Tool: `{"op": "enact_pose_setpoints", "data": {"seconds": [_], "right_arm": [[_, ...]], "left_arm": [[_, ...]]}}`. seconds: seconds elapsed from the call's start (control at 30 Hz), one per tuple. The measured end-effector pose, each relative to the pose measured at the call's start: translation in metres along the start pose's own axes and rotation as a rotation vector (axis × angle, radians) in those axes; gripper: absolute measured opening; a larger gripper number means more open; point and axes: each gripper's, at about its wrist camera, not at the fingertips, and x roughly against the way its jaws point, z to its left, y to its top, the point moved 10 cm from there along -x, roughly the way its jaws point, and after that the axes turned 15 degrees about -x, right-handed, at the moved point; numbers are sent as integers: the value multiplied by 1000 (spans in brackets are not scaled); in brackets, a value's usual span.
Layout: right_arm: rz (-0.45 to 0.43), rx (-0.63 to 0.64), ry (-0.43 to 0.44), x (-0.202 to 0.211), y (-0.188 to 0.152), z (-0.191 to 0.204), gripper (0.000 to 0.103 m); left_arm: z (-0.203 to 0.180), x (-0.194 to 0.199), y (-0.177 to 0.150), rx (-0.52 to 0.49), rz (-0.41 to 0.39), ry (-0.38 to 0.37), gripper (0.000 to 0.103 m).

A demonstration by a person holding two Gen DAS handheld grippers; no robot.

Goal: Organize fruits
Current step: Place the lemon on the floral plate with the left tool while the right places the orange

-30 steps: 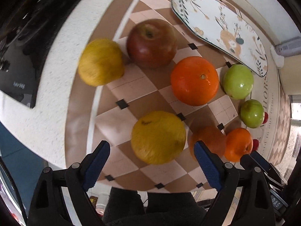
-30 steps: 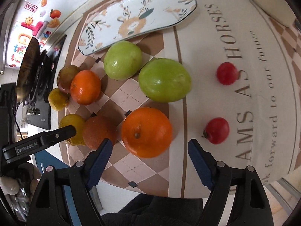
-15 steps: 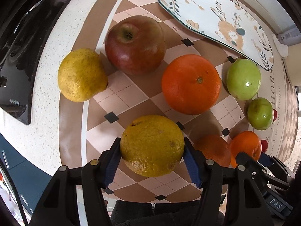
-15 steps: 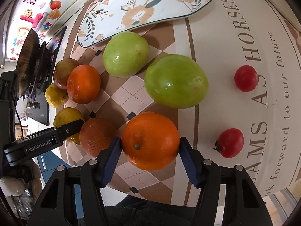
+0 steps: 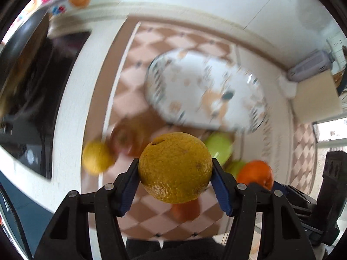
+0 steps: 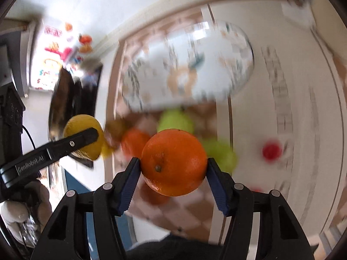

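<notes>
While each clamped, left hand-held gripper (image 5: pixel 175 178) on one yellow citrus (image 5: pixel 175 167) (right hand-held gripper (image 6: pixel 173 174): one orange (image 6: pixel 174 165)).

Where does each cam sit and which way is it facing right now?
Left wrist: sits on the left gripper, looks forward and down along its fingers at the yellow citrus fruit it holds, with the patterned plate beyond; its own black arms show.
Right wrist: sits on the right gripper, looks the same way at the orange it holds; the left gripper's finger shows at left.
Shared: both see the plate, the checkered mat, both held fruits and the blurred fruits below.
</notes>
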Motion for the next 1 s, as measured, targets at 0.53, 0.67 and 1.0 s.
{"op": "enact_pose_setpoints", "data": {"seconds": [0.53, 0.67, 1.0], "right_arm": [[6, 67, -82, -74, 165, 18, 64], [18, 86, -103, -83, 169, 20, 64], [-10, 53, -156, -77, 176, 8, 85]], "left_arm": [[0, -135, 134, 77, 177, -95, 60], [5, -140, 136, 81, 184, -88, 60], [12, -126, 151, -2, 151, 5, 77]]}}
